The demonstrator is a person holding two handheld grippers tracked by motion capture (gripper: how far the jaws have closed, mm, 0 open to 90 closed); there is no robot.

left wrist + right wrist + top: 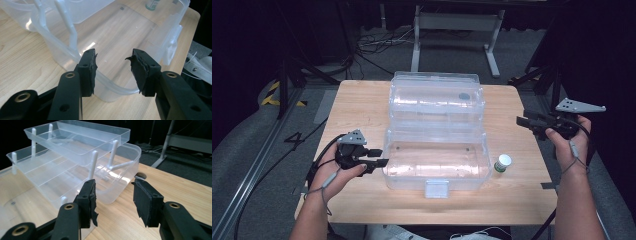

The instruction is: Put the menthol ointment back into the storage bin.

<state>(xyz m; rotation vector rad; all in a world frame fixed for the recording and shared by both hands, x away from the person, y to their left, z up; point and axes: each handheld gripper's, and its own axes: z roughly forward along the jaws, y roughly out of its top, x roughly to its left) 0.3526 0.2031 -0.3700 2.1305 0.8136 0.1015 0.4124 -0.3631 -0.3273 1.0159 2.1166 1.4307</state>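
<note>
A clear plastic tiered box (437, 130) stands open in the middle of the wooden table (362, 100), its upper trays swung back on white arms. My left gripper (384, 157) is at the left end of the box's low base. In the left gripper view its jaws (113, 65) stand open, with the base's rounded corner rim (117, 88) showing in the gap and no pad pressing on it. My right gripper (519, 121) hovers near the table's right edge and points left. Its jaws (115, 195) stand open and empty, facing the stacked trays (75, 147).
A small white bottle with a green label (502, 163) stands on the table just right of the box base and shows again beyond the base as a bottle (152, 3). The box's latch (436, 188) hangs at its front. A grey desk frame (457, 35) and cables lie behind the table.
</note>
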